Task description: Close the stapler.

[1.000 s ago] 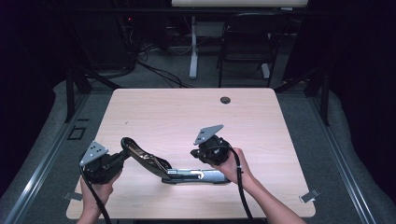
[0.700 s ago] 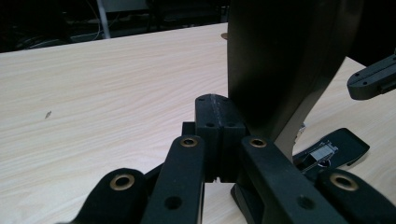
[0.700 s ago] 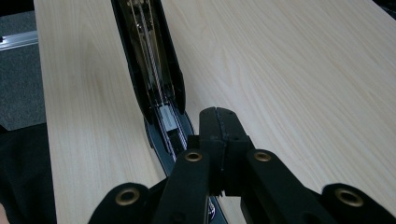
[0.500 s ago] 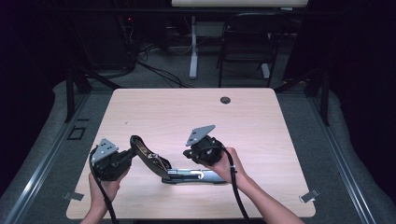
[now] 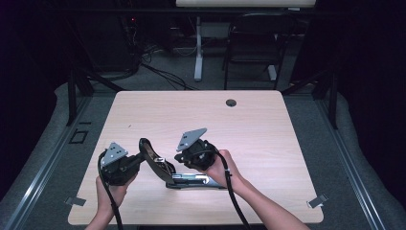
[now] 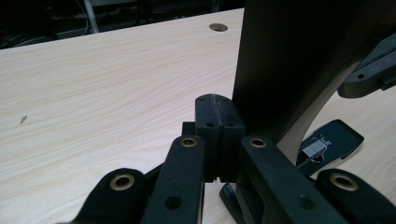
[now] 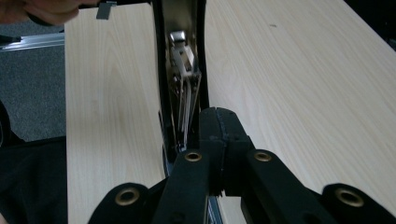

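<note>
A black stapler [image 5: 162, 167] lies open on the pale wooden table [image 5: 258, 134]; its base [image 5: 198, 181] is flat and its top arm is tilted up to the left. My left gripper [image 5: 138, 158] is shut, with its tips against the raised arm's upper end. In the left gripper view the closed jaws [image 6: 218, 106] press beside the dark arm [image 6: 289, 56], with nothing between them. My right gripper [image 5: 179, 157] is shut too and hovers over the hinge end. In the right gripper view its jaws [image 7: 219, 119] rest next to the arm's exposed metal magazine [image 7: 184, 70].
A round cable hole [image 5: 231, 102] sits near the table's far edge. Two small metal clips [image 5: 75, 201] [image 5: 317, 201] lie on the grey floor by the front corners. A chair [image 5: 251, 48] and a desk leg [image 5: 197, 48] stand beyond the table.
My left gripper has moved right, toward the stapler, and the raised arm now stands steeper. My right gripper has shifted left and slightly up over the hinge.
</note>
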A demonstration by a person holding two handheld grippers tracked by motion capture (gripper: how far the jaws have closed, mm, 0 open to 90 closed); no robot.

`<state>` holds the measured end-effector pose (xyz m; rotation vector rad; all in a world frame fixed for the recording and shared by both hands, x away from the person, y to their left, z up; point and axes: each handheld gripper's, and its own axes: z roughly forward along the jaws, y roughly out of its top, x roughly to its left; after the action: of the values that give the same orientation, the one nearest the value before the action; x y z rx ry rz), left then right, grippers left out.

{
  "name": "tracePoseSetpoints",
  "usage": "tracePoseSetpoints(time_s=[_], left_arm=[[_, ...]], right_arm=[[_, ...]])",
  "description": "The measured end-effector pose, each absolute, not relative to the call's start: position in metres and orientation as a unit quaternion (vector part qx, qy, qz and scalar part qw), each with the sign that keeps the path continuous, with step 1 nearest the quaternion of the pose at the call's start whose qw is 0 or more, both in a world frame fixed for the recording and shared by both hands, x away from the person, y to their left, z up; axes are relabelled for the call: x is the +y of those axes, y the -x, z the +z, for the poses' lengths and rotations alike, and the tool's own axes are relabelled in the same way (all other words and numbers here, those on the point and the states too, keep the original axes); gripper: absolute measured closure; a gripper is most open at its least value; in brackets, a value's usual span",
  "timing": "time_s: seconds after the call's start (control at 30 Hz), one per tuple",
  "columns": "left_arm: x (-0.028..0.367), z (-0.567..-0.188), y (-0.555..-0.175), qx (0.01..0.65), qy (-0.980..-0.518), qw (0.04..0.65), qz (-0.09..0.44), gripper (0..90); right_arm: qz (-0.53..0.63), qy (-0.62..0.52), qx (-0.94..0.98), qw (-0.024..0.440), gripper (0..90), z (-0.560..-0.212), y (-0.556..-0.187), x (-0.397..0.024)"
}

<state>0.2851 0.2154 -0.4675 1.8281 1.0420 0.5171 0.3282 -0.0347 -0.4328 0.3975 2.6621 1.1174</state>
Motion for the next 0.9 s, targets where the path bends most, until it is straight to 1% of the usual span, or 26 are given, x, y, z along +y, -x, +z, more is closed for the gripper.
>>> tracePoseSetpoints(time_s=[0.13,0.37,0.53,0.63,0.73,0.8,0.9], left_arm=[[0.214,-0.468,-0.285,0.423,-0.747,0.469,0.209,90.0],[0.204,-0.469,-0.288,0.406,-0.761,0.463,0.204,90.0],[0.191,-0.47,-0.291,0.389,-0.776,0.454,0.201,90.0],[0.182,-0.473,-0.293,0.375,-0.79,0.443,0.197,90.0],[0.174,-0.476,-0.295,0.364,-0.802,0.433,0.191,90.0],[0.172,-0.478,-0.297,0.359,-0.808,0.435,0.173,90.0],[0.168,-0.48,-0.298,0.356,-0.815,0.43,0.158,90.0]], right_arm=[[0.379,-0.134,0.909,0.114,90.0,-0.433,-0.328,-0.031],[0.39,-0.154,0.901,0.115,88.5,-0.431,-0.329,-0.041],[0.402,-0.146,0.895,0.124,90.0,-0.424,-0.324,-0.038],[0.424,-0.146,0.883,0.138,90.0,-0.419,-0.323,-0.04],[0.445,-0.161,0.871,0.133,90.0,-0.416,-0.324,-0.047],[0.441,-0.162,0.873,0.129,90.0,-0.416,-0.324,-0.053],[0.429,-0.162,0.878,0.138,90.0,-0.417,-0.32,-0.061]])
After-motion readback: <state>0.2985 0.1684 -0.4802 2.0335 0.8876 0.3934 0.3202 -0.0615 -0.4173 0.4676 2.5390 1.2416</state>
